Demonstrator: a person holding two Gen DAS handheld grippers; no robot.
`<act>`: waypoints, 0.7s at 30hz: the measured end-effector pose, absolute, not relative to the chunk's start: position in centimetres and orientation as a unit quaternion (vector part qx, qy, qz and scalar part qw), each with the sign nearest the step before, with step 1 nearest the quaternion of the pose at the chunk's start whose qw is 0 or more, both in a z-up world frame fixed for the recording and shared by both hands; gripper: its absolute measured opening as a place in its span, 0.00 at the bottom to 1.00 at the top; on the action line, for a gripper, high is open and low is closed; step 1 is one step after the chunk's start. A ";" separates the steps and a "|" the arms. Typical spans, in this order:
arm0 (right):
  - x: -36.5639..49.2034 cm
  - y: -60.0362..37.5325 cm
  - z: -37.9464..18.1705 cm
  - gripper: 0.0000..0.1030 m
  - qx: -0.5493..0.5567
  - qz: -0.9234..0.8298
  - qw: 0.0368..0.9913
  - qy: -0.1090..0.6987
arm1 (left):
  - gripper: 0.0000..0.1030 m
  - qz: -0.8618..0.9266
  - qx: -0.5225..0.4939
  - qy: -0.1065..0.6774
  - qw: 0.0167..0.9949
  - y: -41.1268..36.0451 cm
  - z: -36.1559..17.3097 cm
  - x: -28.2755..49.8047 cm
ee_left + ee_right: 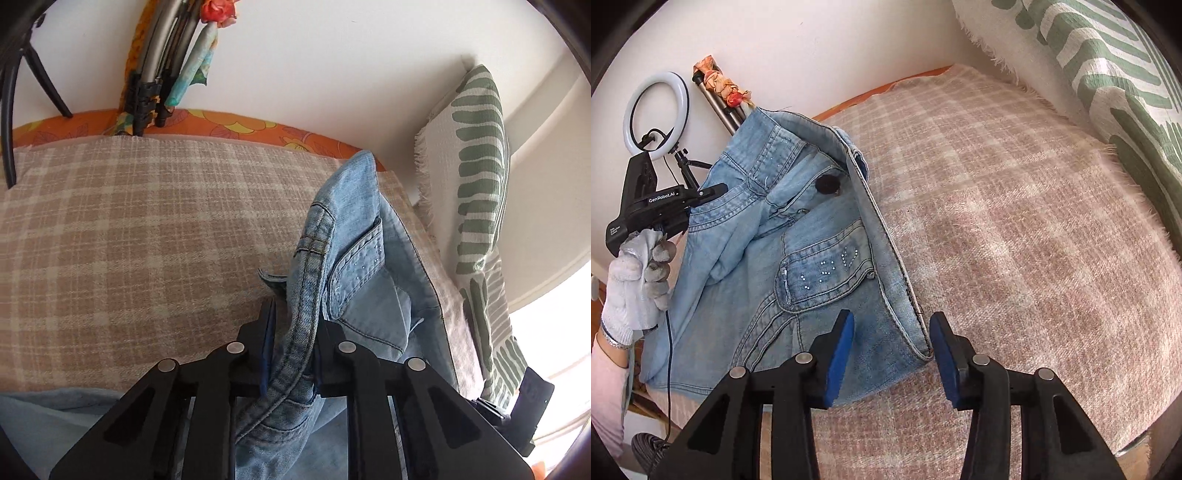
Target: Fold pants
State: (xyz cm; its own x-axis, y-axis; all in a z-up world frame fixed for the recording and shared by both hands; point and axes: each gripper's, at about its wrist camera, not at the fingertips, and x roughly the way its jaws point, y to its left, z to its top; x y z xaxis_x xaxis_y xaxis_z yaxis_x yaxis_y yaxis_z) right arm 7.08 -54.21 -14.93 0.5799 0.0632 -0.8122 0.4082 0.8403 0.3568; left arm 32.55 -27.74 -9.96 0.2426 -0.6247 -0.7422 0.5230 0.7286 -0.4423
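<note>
Light blue denim pants (pixel 798 240) lie on a beige plaid blanket (pixel 1015 229), waistband end nearest me, a studded pocket flap and a dark button showing. My left gripper (pixel 293 325) is shut on the pants' waistband (pixel 306 295), which runs up between its black fingers; this gripper also shows at the pants' far left edge in the right wrist view (pixel 701 195), held by a gloved hand. My right gripper (pixel 892 332) is open, its blue pads on either side of the waistband corner, just above the cloth.
A green-and-white striped cushion (pixel 480 177) leans against the white wall on the right (pixel 1108 74). A ring light on a tripod (pixel 657 114) and folded stands (pixel 159 74) are at the wall. An orange floral sheet (pixel 236 125) edges the blanket.
</note>
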 end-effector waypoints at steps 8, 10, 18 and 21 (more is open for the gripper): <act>5.7 -56.0 -14.9 0.14 0.338 -0.091 0.845 0.404 | 0.11 -0.454 0.046 0.424 0.782 -31.4 -6.0 23.7; 5.5 -56.2 -14.9 0.12 0.343 -0.091 0.846 0.399 | 0.11 -0.473 0.084 0.410 0.775 -32.4 -6.0 20.7; 4.2 -56.7 -15.5 0.06 0.382 -0.083 0.840 0.377 | 0.11 -0.493 0.186 0.432 0.732 -34.1 -12.1 15.0; 4.0 -57.1 -15.6 0.10 0.394 -0.079 0.836 0.373 | 0.10 -0.496 0.191 0.433 0.728 -34.3 -12.9 14.4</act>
